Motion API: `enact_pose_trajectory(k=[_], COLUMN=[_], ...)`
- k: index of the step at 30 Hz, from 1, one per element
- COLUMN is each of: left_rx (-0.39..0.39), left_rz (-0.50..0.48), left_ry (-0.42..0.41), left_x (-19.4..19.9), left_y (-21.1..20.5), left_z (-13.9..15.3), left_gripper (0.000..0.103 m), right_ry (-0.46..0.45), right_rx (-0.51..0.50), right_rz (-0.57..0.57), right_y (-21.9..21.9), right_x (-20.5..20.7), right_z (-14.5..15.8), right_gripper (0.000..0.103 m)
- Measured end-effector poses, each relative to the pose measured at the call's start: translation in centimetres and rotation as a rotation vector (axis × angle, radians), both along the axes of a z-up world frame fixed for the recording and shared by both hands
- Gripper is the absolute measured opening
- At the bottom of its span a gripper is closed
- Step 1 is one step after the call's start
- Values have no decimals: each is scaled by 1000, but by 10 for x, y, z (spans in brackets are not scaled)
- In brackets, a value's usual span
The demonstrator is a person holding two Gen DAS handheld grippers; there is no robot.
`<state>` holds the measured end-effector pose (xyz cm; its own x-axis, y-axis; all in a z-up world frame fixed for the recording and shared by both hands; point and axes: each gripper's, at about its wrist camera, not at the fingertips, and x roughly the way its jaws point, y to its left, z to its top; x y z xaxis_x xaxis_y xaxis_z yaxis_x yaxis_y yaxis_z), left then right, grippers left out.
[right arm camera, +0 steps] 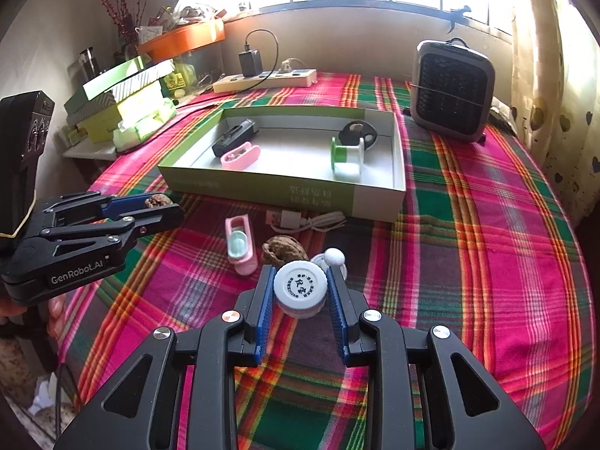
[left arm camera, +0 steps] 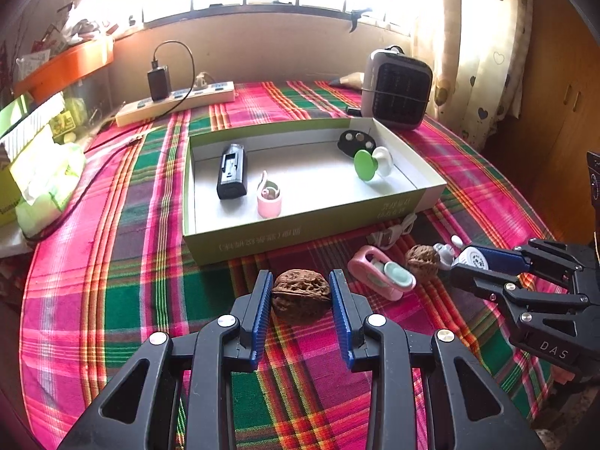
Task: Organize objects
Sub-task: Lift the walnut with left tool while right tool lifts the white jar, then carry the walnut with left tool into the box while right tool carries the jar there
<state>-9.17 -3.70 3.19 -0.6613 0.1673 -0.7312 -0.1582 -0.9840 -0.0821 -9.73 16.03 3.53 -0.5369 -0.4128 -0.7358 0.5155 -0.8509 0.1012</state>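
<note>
Left wrist view: the left gripper (left arm camera: 301, 294) pinches a walnut (left arm camera: 301, 295) between its blue pads, likely ready to carry it to the box (left arm camera: 262, 242) just ahead. To its right, the right gripper (right arm camera: 300, 292) pinches a white bottle cap (right arm camera: 300, 288) printed with characters too small to read. Just beyond lie a second walnut (right arm camera: 283, 251), a pink clip (right arm camera: 240, 249) and a white cable (right arm camera: 307, 221), probably awaiting sorting. Farther on, the box already holds a black device (left arm camera: 232, 172) and a green spool (left arm camera: 369, 163). Readable: "GenRobot.AI" on the left gripper, "DAS" on the right.
</note>
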Motion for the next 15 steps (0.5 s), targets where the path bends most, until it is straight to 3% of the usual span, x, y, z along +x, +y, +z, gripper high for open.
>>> enact_pose_trajectory(k=[15], left_rx=[-9], left_rz=[13], left_ry=[23], left_x=[-24], left_y=[-9], left_z=[13], left_gripper=[29], right_ry=[33], right_rx=[-9], right_rz=[37], right_y=[-17], right_x=[-39], right_z=[22], right_gripper=[29])
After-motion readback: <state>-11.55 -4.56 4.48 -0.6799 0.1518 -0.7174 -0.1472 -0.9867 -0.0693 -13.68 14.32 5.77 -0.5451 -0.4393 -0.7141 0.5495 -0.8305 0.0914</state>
